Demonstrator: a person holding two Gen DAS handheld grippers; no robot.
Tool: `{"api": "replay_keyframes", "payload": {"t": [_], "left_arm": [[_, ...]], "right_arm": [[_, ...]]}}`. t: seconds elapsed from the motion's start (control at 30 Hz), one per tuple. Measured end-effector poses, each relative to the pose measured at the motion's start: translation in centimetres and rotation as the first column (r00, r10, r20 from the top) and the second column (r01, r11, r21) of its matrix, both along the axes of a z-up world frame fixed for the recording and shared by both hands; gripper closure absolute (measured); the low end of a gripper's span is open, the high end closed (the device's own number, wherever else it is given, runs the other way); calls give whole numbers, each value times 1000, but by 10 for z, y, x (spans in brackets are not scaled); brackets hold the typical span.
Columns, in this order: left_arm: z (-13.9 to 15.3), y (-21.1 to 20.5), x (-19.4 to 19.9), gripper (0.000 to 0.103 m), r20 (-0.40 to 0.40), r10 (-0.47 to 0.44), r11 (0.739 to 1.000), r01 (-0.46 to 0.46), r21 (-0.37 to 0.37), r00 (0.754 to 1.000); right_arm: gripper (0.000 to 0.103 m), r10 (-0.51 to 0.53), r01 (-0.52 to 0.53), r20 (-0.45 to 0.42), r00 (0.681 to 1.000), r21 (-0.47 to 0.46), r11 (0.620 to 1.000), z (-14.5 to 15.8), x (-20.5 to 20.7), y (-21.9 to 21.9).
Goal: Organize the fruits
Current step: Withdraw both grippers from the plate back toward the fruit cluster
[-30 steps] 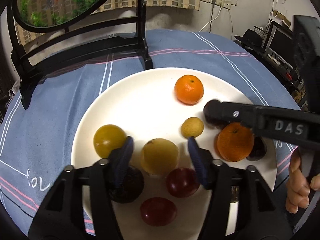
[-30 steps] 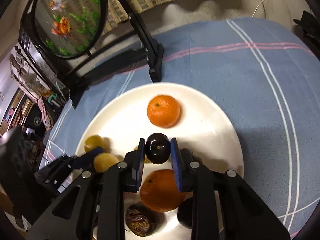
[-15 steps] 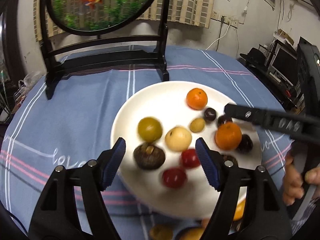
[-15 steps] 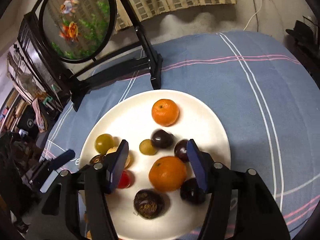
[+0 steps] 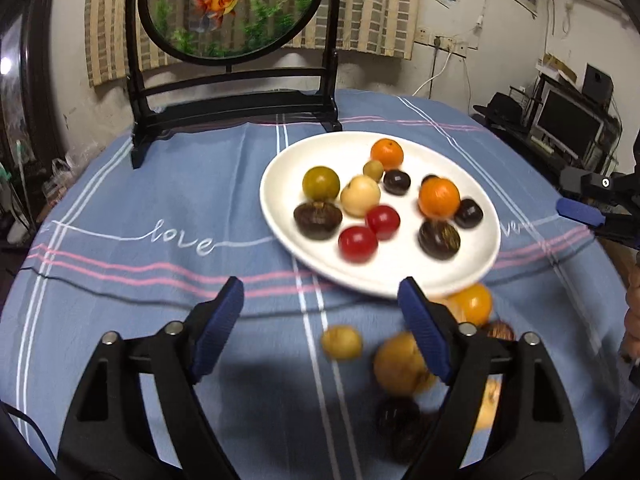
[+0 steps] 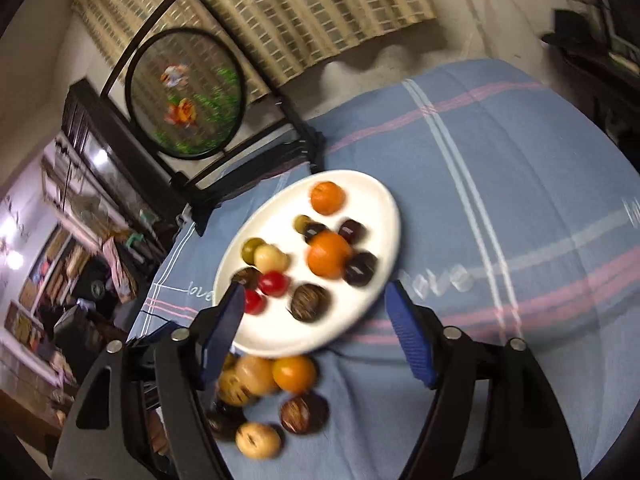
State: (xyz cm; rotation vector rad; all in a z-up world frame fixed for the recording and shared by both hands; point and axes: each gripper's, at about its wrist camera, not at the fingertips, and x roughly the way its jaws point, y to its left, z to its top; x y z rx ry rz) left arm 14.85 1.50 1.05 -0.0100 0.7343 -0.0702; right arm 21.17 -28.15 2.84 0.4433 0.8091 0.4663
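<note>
Fruits (image 5: 362,200) of several kinds lie on the white plate (image 5: 280,216), which sits on the blue striped tablecloth (image 5: 160,208): two oranges toward the plate's far and right parts, two red ones near its front, dark and yellow ones between. More loose fruit (image 6: 294,374) is heaped on the cloth just in front of the plate's near rim, blurred. The left gripper (image 5: 320,328) hovers in front of the plate, fingers spread wide and holding nothing. The right gripper (image 6: 316,328) hangs over the plate's near edge, likewise spread and empty. Behind the plate stands a round goldfish screen (image 5: 232,4).
</note>
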Motion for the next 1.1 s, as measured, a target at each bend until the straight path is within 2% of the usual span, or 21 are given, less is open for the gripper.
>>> {"api": "replay_keyframes", "payload": {"t": [0.03,0.07,0.13,0.33,0.37,0.47,0.57,0.67,0.77,0.8,0.83,0.93,1.03,1.1], "left_arm": [[-2,-1,-6,18,5,3,1000,-3,14,1000],[-5,-3,-13,18,5,2,999,-3,32,1000],[-10,-6,-18,14,1,4,999,-4,50,1000],[-16,-13,-17,12,8,13,994,-14,112,1000],[-17,-9,-15,12,3,27,994,-27,110,1000],[-20,10,-4,12,-43,60,997,-59,41,997],[-25,34,8,12,-107,99,992,-106,-66,989],[-31,44,11,12,-154,76,980,-102,-172,985],[-32,38,11,13,-159,49,982,-77,-174,986],[-34,36,12,15,-165,45,983,-74,-171,985],[-36,35,13,26,-172,40,982,-71,-175,984],[-41,35,17,47,-211,-10,963,-48,-265,977],[-40,32,17,51,-213,-14,960,-46,-276,977],[-42,30,19,51,-233,-42,946,-36,-321,972]], "right_arm": [[18,-20,20,-8,1000,9,1000,-5,-4,-6],[16,-30,30,-17,999,16,999,-9,-6,-11],[16,-41,42,-42,998,31,999,-16,-8,-19],[16,-37,44,-97,995,73,996,-22,-5,-24],[12,-38,45,-97,995,72,996,-21,-5,-23],[9,-38,46,-93,995,78,996,-19,-7,-24],[9,-41,48,-92,995,78,996,-18,-8,-24],[9,-47,54,-97,994,75,996,-19,-7,-25],[9,-49,56,-100,994,71,996,-19,-7,-25],[9,-50,58,-100,994,70,996,-19,-7,-25],[9,-50,57,-101,994,68,996,-20,-7,-25],[9,-48,56,-112,993,66,996,-21,-6,-24],[9,-47,54,-115,992,60,997,-22,-5,-24],[9,-47,54,-118,992,60,997,-22,-5,-23]]}}
